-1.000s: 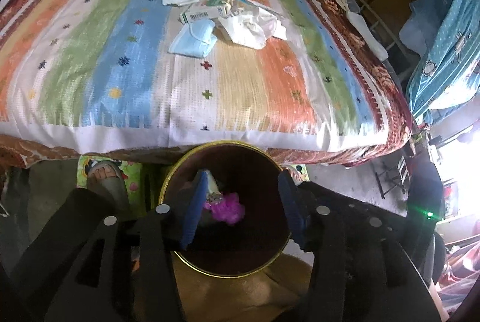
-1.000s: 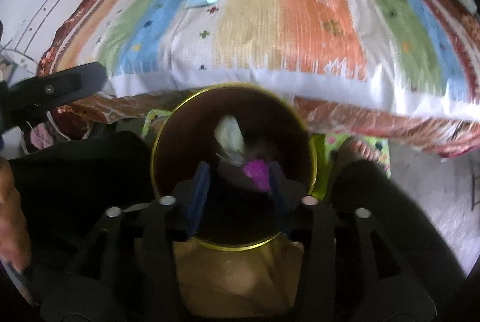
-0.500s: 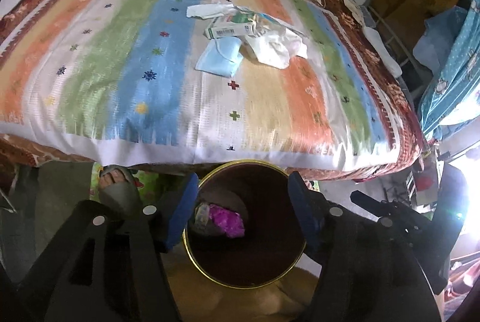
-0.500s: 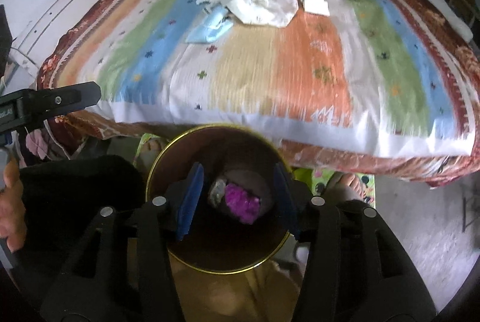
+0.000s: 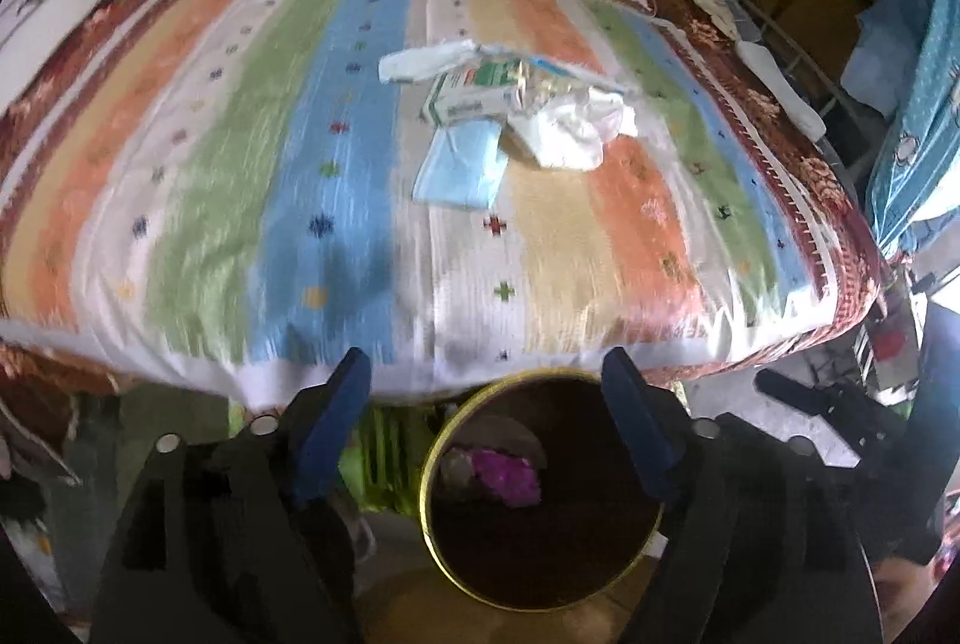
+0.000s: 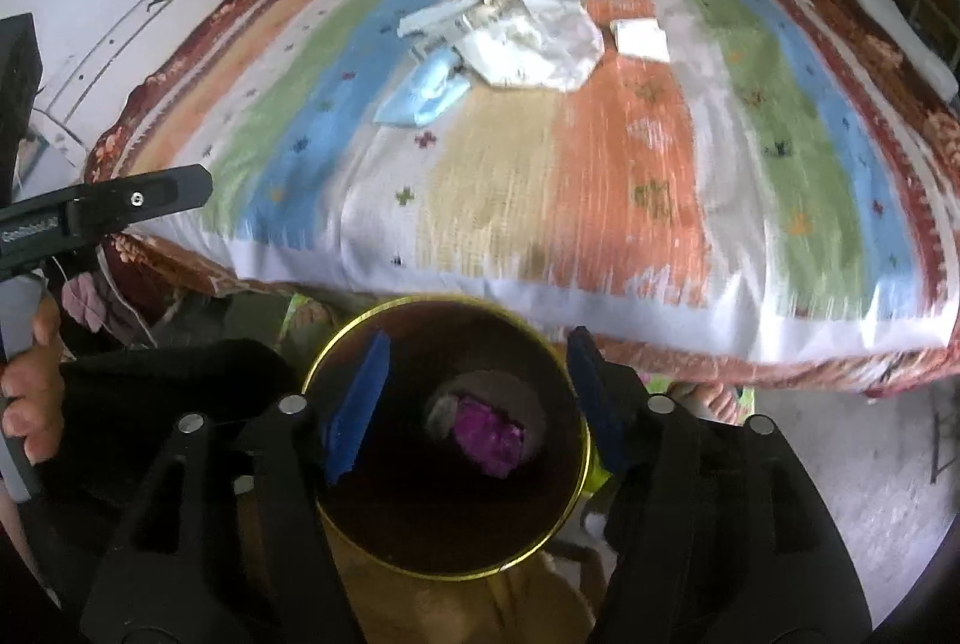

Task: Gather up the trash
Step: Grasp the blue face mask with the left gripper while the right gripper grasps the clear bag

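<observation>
A striped bedspread [image 5: 252, 176] covers the bed, and near its middle a heap of trash [image 5: 510, 116] is seen: a blue mask, a small carton and crumpled white paper. Below the bed's edge a gold-rimmed bin [image 6: 447, 440] holds a purple scrap [image 6: 486, 434]. The left gripper [image 5: 486, 386] and right gripper [image 6: 477, 356] have just been opened wide, nothing between them.

From above the round bin [image 5: 540, 494] [image 6: 444, 434], which is seen close below, both wrist views are pointed steeply down and forward over the striped bed [image 5: 300, 176] [image 6: 600, 164], and the trash pile [image 5: 510, 116] [image 6: 510, 44] is shared.
</observation>
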Demonstrator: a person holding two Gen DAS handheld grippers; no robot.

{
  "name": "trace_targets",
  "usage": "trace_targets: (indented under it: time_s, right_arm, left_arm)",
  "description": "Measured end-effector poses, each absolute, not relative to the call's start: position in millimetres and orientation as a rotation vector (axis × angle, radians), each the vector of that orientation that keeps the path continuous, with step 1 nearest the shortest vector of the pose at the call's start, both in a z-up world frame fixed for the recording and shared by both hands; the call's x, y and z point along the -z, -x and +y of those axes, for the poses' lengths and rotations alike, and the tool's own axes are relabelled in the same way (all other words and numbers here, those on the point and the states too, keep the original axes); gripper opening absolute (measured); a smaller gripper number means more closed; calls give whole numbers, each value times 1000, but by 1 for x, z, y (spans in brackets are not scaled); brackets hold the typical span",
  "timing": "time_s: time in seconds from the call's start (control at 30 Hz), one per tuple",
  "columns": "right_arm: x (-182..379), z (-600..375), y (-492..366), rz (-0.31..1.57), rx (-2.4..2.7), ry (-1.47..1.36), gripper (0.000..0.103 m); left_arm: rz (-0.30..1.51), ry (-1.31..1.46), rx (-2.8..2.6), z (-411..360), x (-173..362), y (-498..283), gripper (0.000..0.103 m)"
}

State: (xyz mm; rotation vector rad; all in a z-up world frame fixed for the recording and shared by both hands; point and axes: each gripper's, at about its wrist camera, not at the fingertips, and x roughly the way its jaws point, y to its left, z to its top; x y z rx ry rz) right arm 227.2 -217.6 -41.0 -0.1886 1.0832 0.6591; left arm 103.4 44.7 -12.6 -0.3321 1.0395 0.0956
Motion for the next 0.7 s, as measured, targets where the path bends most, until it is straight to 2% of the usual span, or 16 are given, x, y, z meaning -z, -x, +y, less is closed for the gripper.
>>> trace_targets:
  time_s: [0.47,0.7]
  right_arm:
    - [35,-195,-280,1029,-641,222,83]
    - [30,-190,-312,1022,-619,137,88]
  left_arm:
    - [1091,290,-136,67,33,-159,84]
    - [1107,235,-152,71,54,-185,91]
